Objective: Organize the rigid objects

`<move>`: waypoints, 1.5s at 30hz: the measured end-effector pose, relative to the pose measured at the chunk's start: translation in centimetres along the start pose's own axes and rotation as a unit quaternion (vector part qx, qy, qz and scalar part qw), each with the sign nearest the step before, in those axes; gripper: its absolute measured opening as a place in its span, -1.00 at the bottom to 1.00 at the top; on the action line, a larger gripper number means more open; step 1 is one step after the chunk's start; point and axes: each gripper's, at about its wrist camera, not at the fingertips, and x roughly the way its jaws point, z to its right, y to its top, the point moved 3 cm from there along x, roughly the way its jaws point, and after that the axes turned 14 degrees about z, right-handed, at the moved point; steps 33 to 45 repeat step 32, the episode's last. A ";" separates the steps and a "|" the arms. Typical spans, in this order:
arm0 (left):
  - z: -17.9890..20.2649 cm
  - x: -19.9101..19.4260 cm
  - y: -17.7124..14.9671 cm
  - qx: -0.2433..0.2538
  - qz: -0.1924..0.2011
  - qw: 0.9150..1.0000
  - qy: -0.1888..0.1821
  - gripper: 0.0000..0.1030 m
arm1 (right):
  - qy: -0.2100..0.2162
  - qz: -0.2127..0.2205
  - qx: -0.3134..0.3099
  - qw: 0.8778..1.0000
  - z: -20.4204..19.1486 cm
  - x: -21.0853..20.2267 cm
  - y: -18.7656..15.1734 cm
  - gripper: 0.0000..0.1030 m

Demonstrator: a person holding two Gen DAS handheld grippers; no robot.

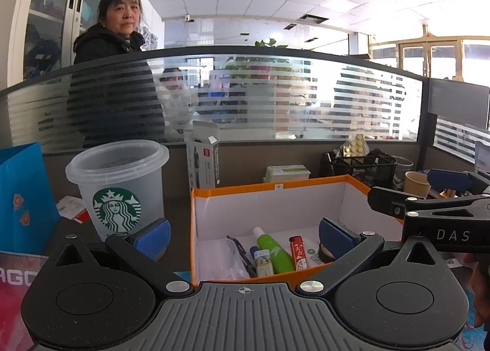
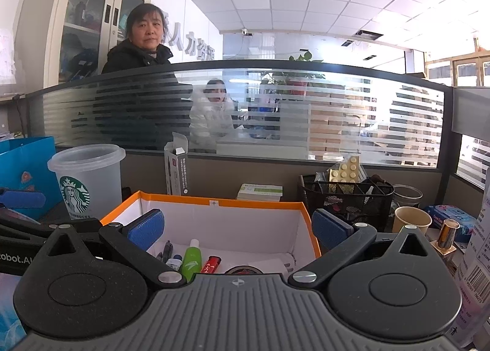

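Observation:
An orange-rimmed white box (image 1: 275, 188) (image 2: 220, 204) stands on the desk in front of both grippers. Inside lie a green tube (image 1: 272, 251) (image 2: 192, 260), a red lighter (image 1: 297, 251) (image 2: 211, 263), a small bottle (image 1: 263, 260), a black pen (image 1: 242, 254) (image 2: 167, 251) and a roll of tape (image 1: 324, 254) (image 2: 243, 269). My left gripper (image 1: 245, 237) is open and empty, held just before the box's near wall. My right gripper (image 2: 235, 228) is open and empty above the box's near side. The right gripper also shows at the right of the left wrist view (image 1: 428, 207).
A Starbucks plastic cup (image 1: 118, 185) (image 2: 87, 179) stands left of the box, with a blue bag (image 1: 23, 198) beside it. A black mesh organizer (image 2: 346, 198), a paper cup (image 2: 412, 220), a battery (image 2: 447, 233) and wipes lie right. A glass partition (image 2: 245, 112) backs the desk.

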 end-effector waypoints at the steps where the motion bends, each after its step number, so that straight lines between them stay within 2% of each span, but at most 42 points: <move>1: 0.0 0.0 -0.1 0.001 0.001 1.000 0.000 1.00 | 0.000 0.001 0.000 1.000 0.1 -0.1 0.0 1.00; 23: 0.0 -0.1 -0.5 -0.001 -0.007 1.000 -0.006 1.00 | -0.003 -0.001 -0.002 1.000 0.7 -0.3 -0.1 1.00; 29: 0.3 -0.7 -0.6 0.005 0.012 1.000 -0.012 1.00 | -0.001 0.000 -0.003 1.000 0.4 -0.4 0.1 1.00; 45: 0.4 -0.7 -0.6 0.004 0.008 1.000 -0.014 1.00 | -0.002 -0.001 -0.003 1.000 0.4 -0.4 0.1 1.00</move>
